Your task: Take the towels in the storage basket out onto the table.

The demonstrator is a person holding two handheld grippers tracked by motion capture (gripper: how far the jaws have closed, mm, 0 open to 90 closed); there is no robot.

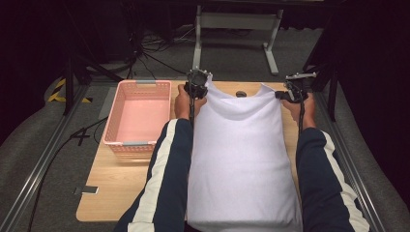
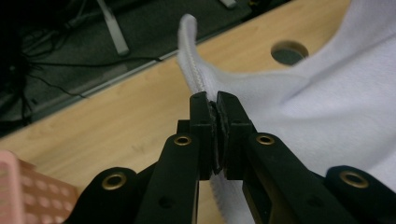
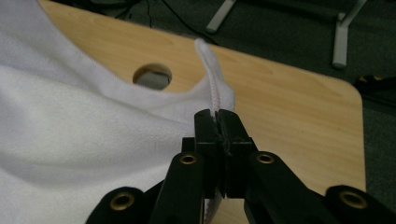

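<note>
While each hand-held gripper point(image 1: 197, 83) point(image 1: 296, 85) clamps a far corner of the white towel point(image 1: 241, 154), at 11 and 1 o'clock, lift evenly, keeping the edge taut above the surface point(image 1: 116, 188).

Dim room, lit tabletop — soft focus

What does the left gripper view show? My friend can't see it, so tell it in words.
The left gripper is shut on the stitched edge of a white towel, pinching one corner. The towel lies on a wooden table that has a round hole; a pink basket peeks in.
</note>
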